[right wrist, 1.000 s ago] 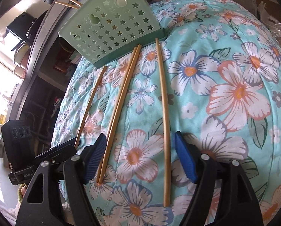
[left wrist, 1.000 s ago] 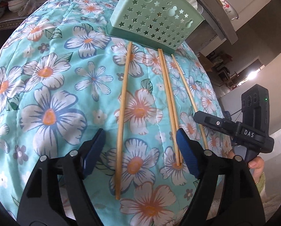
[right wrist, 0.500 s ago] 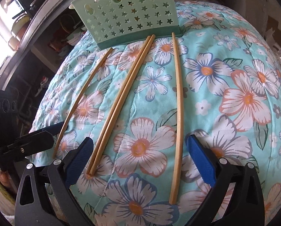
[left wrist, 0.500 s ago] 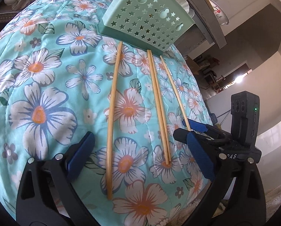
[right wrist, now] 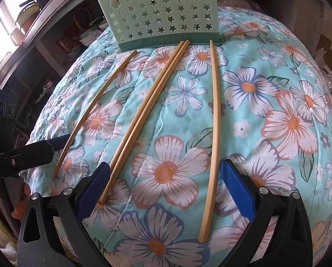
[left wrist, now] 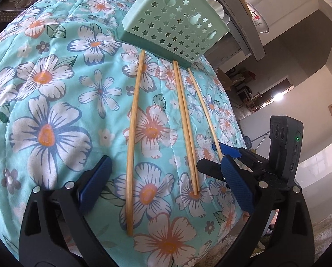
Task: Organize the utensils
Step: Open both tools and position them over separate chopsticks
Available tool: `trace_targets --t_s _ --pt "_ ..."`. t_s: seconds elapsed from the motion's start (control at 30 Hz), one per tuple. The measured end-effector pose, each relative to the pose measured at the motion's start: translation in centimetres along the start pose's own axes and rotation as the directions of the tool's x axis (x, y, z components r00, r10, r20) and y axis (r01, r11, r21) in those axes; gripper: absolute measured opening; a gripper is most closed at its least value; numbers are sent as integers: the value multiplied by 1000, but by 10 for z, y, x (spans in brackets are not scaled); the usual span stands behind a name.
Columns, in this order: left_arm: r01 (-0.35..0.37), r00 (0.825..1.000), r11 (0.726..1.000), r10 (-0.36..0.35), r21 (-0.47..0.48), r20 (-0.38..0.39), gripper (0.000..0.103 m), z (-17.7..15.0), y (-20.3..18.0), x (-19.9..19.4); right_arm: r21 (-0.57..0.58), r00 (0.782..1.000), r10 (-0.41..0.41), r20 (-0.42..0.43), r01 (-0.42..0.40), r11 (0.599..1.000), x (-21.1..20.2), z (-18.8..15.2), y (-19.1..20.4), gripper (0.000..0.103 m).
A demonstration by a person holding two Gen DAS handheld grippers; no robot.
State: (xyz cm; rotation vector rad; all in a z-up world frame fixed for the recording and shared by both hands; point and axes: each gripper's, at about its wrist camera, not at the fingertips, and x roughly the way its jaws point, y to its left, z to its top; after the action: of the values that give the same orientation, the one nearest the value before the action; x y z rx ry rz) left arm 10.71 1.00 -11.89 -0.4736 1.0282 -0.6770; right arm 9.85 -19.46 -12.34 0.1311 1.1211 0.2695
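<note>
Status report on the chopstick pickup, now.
Left claw and right claw both open, empty. Four chopsticks loose on the floral quilt, none in the green holder. Nothing blocking.

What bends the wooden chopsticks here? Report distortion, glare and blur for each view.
Left wrist view: fisheye bows the single wooden chopstick; blown-out glare on the right; sharp elsewhere. Right wrist view: the same bowing, the floral quilt bulges like a dome, the window at left is overexposed, no blur.
</note>
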Motion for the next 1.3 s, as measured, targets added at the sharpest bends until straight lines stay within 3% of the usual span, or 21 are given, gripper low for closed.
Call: trace_targets --t_s 0.47,0.77,1.1,1.3 --pt "22 1000 1000 -22 -1 3 95 0 2 -1 14 999 30 36 -31 999 -2 -3 -3 97" --pt "35 999 999 -36 40 4 95 -1 2 -2 39 994 89 65 -91 995 -8 -6 -13 97" --pt "-97 995 979 100 180 -8 95 -2 -22 5 46 992 124 26 -125 991 -11 -3 -17 97" --pt "-141 990 961 133 237 48 95 19 -34 -5 75 988 136 65 -141 987 -23 4 -28 91"
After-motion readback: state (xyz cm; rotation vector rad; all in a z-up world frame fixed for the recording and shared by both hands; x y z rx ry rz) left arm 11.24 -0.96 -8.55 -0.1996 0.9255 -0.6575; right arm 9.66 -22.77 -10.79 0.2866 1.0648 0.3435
